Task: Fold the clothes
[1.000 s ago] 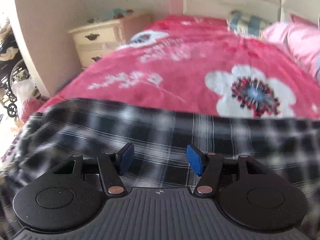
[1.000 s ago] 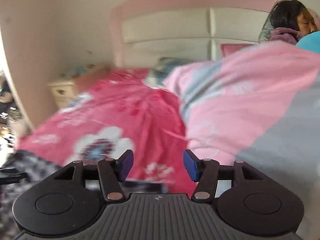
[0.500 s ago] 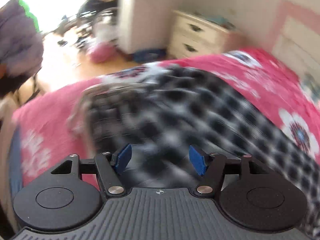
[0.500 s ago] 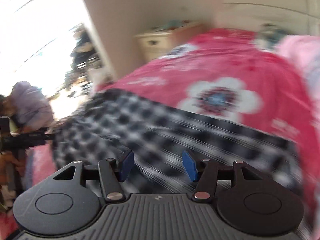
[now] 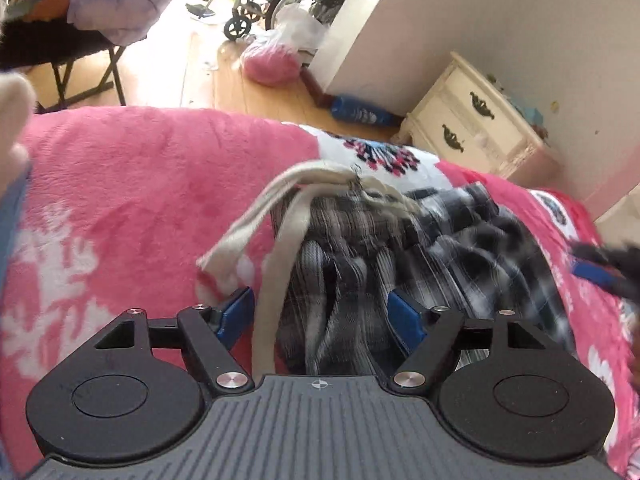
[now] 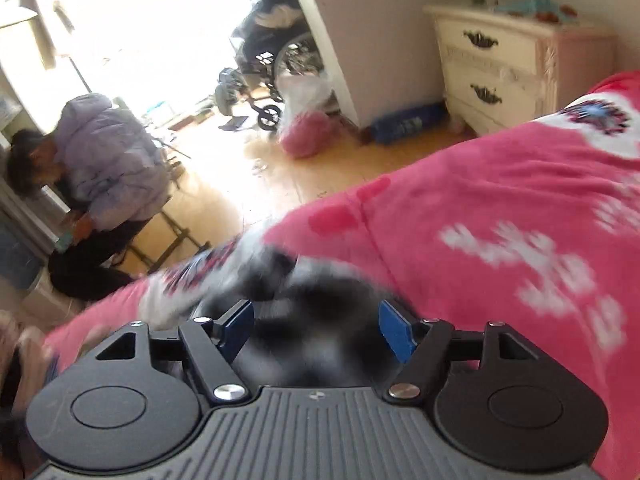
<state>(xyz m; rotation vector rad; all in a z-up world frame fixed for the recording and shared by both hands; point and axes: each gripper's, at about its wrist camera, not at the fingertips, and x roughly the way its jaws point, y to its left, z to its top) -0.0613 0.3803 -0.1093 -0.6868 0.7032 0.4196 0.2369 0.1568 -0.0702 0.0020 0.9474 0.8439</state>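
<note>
Our left claw (image 5: 320,312) is spread wide over the bunched checked trousers (image 5: 420,248) on the pink blanket (image 5: 132,184); a pale drawstring (image 5: 276,264) runs between its fingers. Our right claw (image 6: 316,326) is spread too, over blurred dark cloth. Pinching only the drawstring could drag the bundle askew. We read no writing.

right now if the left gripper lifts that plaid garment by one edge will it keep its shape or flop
Probably flop: the plaid garment lies bunched in soft folds on the pink floral blanket. Its beige drawstrings trail loose, so they would likely dangle. It looks thin and light. The left gripper is open above it.
</note>
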